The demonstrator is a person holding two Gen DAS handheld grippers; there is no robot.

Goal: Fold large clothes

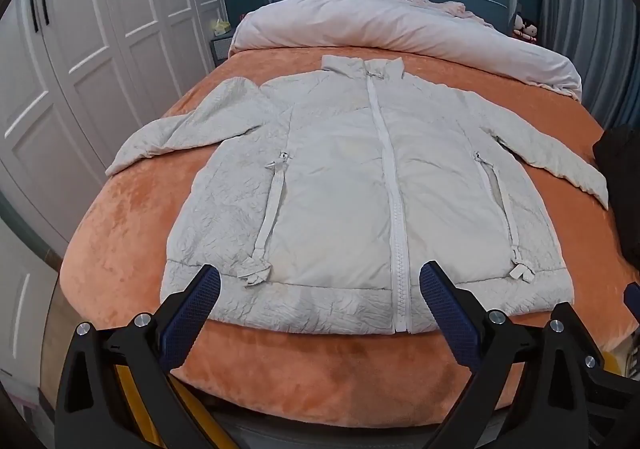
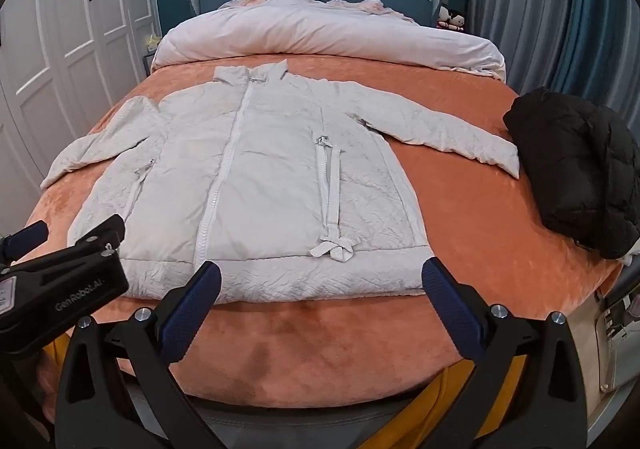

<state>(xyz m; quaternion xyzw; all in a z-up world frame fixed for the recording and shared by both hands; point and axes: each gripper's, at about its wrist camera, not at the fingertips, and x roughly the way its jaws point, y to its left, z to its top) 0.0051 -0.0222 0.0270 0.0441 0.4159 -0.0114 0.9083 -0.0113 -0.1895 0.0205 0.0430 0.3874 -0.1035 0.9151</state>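
A pale grey zipped jacket lies flat, front up, on the orange bed cover, sleeves spread out to both sides and collar toward the headboard. It also shows in the right wrist view. My left gripper is open and empty, held just above the jacket's hem near the bed's foot. My right gripper is open and empty over the hem's right part. The left gripper also shows from the side at the left of the right wrist view.
A black puffy jacket lies bundled on the bed's right edge. A pink-white duvet is heaped by the blue headboard. White wardrobes stand on the left, grey curtains on the right.
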